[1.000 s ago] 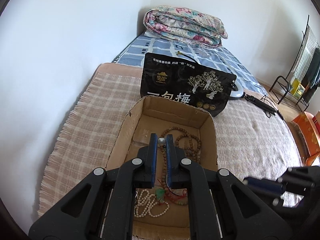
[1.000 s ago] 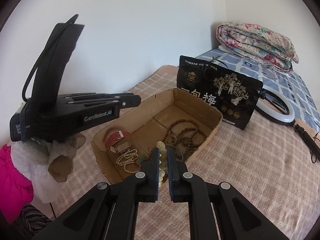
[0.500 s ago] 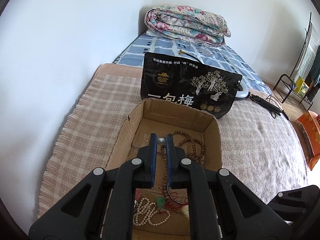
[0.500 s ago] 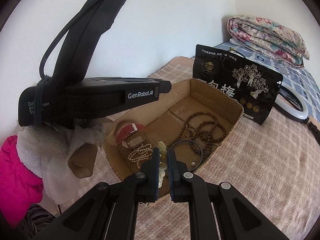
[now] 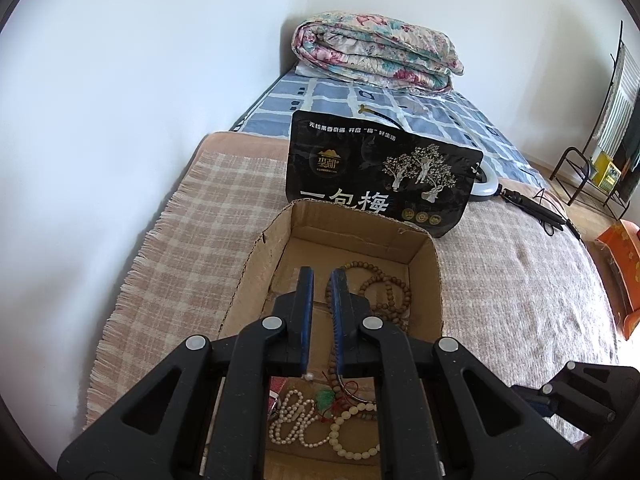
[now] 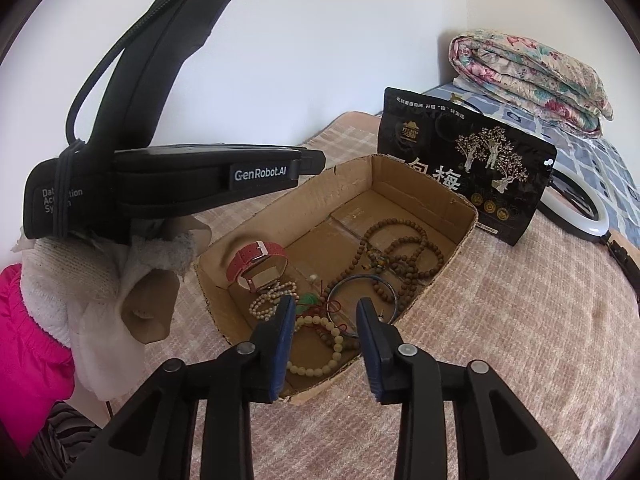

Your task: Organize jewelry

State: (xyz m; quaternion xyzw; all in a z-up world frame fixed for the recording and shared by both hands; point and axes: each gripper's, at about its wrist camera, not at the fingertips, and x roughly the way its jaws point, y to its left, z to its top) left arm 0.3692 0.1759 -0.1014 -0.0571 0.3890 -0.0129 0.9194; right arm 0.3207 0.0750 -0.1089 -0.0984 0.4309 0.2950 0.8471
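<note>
An open cardboard box (image 6: 464, 236) lies on a plaid blanket and holds several pieces of jewelry. Among them are brown wooden bead strands (image 6: 400, 248), a red-strap watch (image 6: 256, 258), a pearl bracelet (image 5: 292, 420), a dark bangle (image 6: 360, 304) and a green pendant (image 5: 326, 398). My right gripper (image 6: 326, 302) hangs over the box's near end. Its jaws are opening, and a cream bead bracelet (image 6: 320, 360) lies loose in the box beneath them. My left gripper (image 5: 322, 276) is shut above the middle of the box, with nothing showing between its tips.
A black snack pouch (image 5: 380, 176) stands against the box's far wall, with a ring light (image 6: 576, 208) beside it. A folded floral quilt (image 5: 376, 52) lies at the bed's far end. A gloved hand (image 6: 100, 280) holds the left gripper. A metal rack (image 5: 580, 176) stands at right.
My right gripper opened and let go of the cream bead bracelet, which now lies in the box. The small silver bead between the left fingertips is no longer there.
</note>
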